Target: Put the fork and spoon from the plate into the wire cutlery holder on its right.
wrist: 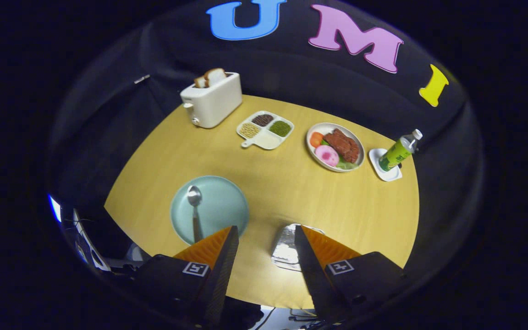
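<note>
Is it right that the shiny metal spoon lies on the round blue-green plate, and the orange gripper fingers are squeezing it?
Not quite. The shiny metal spoon does lie on the round blue-green plate, but the gripper view shows the orange gripper open, its fingers apart above the table, holding nothing.

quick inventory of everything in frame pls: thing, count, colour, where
table: 1, yellow wood, round
plate: 1, pale green, just ahead of the left finger
spoon: 1, silver, on that plate
cutlery holder: 1, silver, right of the plate, partly behind the right finger
toaster: 1, white, far side, bread in slots
divided dish: 1, white, grains
food plate: 1, white
bottle: 1, green, on white coaster
gripper: 1, orange fingers, open, holding nothing
</note>
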### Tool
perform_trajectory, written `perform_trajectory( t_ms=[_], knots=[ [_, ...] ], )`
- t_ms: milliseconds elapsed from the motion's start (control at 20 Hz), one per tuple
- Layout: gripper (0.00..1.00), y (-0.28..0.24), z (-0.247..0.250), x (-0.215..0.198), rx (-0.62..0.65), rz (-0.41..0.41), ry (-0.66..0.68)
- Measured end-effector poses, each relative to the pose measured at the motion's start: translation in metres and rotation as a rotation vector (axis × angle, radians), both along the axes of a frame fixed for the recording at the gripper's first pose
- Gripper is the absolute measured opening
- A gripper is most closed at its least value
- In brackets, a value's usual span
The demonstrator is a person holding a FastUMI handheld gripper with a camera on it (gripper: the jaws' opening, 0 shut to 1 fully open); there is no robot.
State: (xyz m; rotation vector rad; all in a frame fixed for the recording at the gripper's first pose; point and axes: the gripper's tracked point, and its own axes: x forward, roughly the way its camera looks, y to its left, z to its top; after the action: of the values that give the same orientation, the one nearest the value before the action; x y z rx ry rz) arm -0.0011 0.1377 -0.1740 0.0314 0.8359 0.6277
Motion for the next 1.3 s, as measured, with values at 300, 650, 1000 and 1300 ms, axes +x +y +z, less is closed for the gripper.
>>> perform_trajectory(
  t_ms=[300,650,1000,1300],
  knots=[
    [0.76,0.102,-0.056,-0.048,-0.027,0.167,0.081],
    [0.72,0.143,-0.128,-0.046,-0.133,0.193,0.161],
    [0.28,0.163,-0.148,-0.038,-0.130,0.169,0.226],
    [0.11,0.152,-0.124,-0.030,-0.078,0.099,0.211]
  ],
)
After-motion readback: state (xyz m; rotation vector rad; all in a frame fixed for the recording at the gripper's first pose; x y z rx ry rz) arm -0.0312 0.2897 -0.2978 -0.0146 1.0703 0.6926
